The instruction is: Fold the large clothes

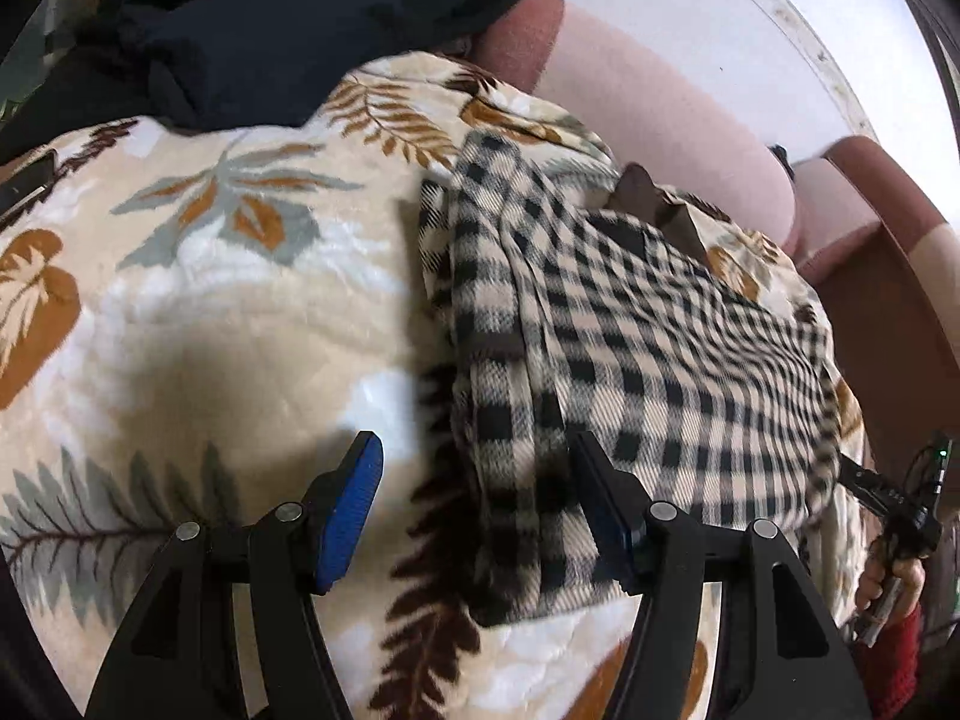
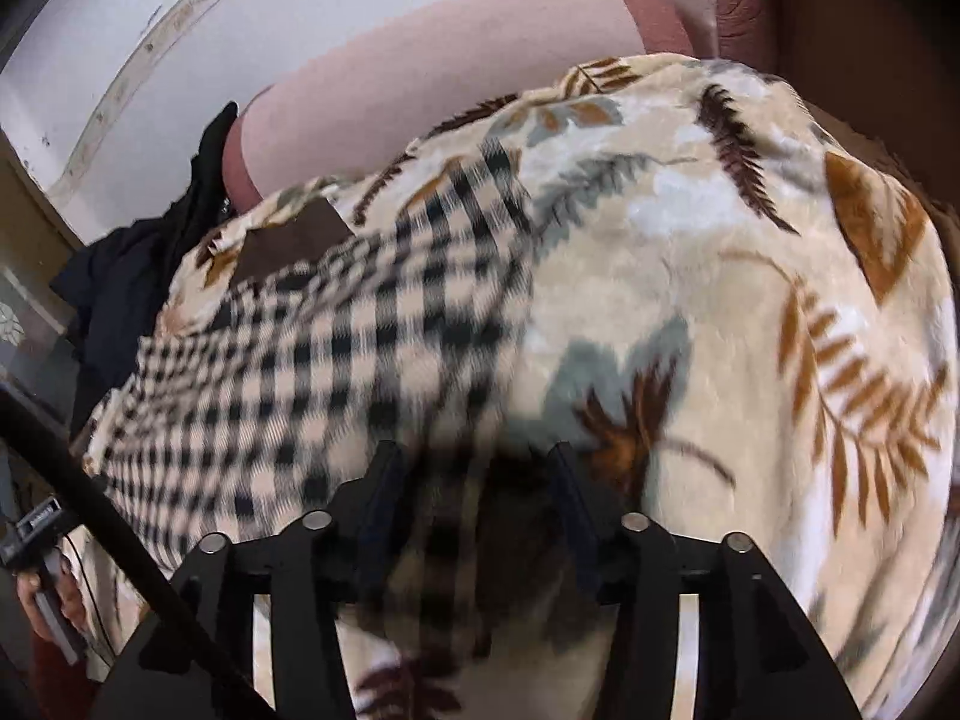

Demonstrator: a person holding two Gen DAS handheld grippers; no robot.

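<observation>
A beige-and-black checked garment (image 1: 648, 348) lies folded on a leaf-print blanket (image 1: 228, 312). My left gripper (image 1: 474, 468) hovers open over the garment's near left edge, with the cloth below the gap and the blue pads (image 1: 351, 516) clear of it. In the right wrist view the checked garment (image 2: 312, 372) spreads to the left. My right gripper (image 2: 477, 468) stands open above its blurred right edge, nothing pinched between the fingers. The right gripper (image 1: 900, 516) also shows at the far right of the left view, held by a hand with a red sleeve.
The leaf-print blanket (image 2: 750, 300) covers a sofa with pink cushions (image 1: 660, 120) and a brown arm (image 1: 888, 276). A heap of dark clothes (image 1: 270, 42) lies at the back left. A white wall (image 2: 240, 0) rises behind.
</observation>
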